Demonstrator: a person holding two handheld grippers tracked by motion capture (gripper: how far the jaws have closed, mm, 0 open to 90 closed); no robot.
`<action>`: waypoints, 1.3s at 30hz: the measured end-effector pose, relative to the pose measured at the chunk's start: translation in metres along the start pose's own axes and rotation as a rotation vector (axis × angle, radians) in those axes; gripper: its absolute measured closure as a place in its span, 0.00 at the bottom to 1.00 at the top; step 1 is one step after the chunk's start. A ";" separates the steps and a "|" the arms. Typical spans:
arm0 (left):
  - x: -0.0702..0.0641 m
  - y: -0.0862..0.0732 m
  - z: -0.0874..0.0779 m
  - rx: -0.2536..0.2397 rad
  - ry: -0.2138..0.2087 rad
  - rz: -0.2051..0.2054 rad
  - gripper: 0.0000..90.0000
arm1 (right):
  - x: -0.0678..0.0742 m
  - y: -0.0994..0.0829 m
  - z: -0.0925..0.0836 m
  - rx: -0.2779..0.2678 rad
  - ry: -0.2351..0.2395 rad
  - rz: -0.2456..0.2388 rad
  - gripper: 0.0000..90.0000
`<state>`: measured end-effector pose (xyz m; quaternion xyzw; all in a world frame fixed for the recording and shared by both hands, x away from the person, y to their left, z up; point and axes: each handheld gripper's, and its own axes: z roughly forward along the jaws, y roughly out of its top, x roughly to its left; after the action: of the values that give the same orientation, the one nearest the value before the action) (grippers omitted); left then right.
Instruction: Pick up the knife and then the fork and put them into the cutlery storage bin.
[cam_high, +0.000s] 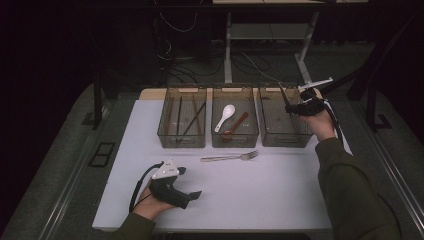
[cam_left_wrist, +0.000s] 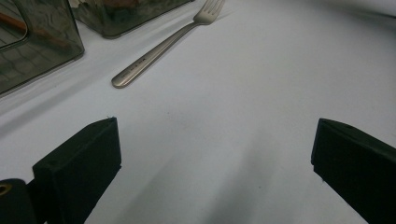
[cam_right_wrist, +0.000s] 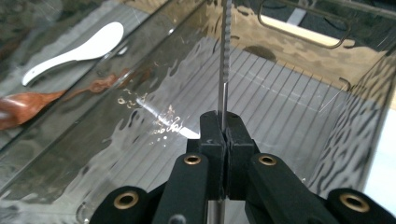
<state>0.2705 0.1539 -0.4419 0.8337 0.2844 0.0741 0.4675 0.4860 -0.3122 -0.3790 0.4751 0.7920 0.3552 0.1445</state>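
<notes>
three bins (cam_high: 233, 134), two spoons (cam_high: 225, 117), one fork (cam_high: 231, 157), one knife (cam_right_wrist: 226, 56)

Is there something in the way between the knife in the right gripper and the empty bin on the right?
Nothing visible blocks it. The right gripper is shut on the knife, and the blade hangs over the open top of the right bin. Its ribbed floor below lies bare.

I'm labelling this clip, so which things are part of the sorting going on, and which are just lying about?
In the job: right gripper, shut on a knife; the right-hand bin under it; fork on the table.

Lying about: white spoon, wooden spoon, chopsticks, left gripper, open.
</notes>
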 end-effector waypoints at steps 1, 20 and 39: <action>0.000 0.000 0.000 0.000 0.000 0.001 0.01 | 0.000 0.001 0.003 0.008 -0.004 0.000 0.98; -0.001 -0.001 -0.001 -0.001 -0.003 0.003 0.01 | 0.007 0.008 0.025 0.097 -0.041 0.000 0.84; -0.002 -0.001 -0.001 0.002 -0.002 0.005 0.01 | 0.026 -0.002 -0.029 -0.135 0.015 0.021 0.27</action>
<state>0.2687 0.1538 -0.4419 0.8349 0.2821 0.0741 0.4668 0.4549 -0.3030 -0.3572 0.4698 0.7624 0.4128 0.1665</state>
